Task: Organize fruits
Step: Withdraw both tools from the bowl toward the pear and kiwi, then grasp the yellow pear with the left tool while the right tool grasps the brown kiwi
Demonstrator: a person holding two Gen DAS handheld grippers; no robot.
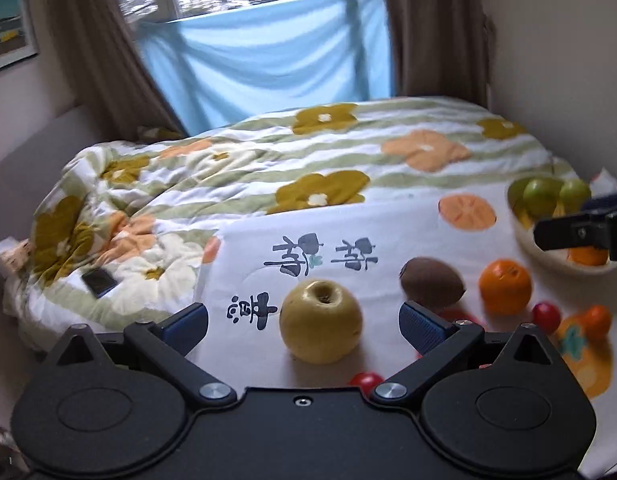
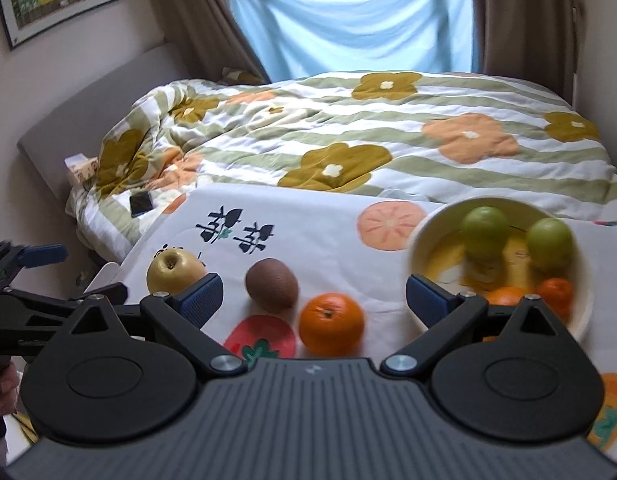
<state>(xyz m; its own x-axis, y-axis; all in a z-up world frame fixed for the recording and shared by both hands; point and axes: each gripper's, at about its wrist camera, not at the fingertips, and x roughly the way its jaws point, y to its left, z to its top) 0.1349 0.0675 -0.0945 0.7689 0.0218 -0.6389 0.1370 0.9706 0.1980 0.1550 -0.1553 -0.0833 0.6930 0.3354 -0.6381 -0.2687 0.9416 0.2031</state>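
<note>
A yellow apple [image 1: 321,322] stands on the white printed cloth [image 1: 364,236], between the spread fingers of my open left gripper [image 1: 303,322]. A brown kiwi [image 1: 432,282], an orange [image 1: 505,286], small red fruits [image 1: 546,317] and a small orange fruit [image 1: 597,321] lie to its right. My right gripper [image 2: 314,298] is open and empty, above the orange [image 2: 331,327] and beside the kiwi [image 2: 271,284]. A cream bowl [image 2: 420,236] at the right holds two green fruits [image 2: 484,226] and small oranges [image 2: 554,292]. The apple [image 2: 173,271] and left gripper [image 2: 44,256] show at the left.
The cloth lies at the foot of a bed with a flowered quilt [image 2: 348,140]. A phone [image 2: 140,203] lies on the quilt at the left. A small box [image 2: 81,168] sits by the grey headboard [image 2: 92,100]. A blue sheet [image 2: 348,20] hangs at the window.
</note>
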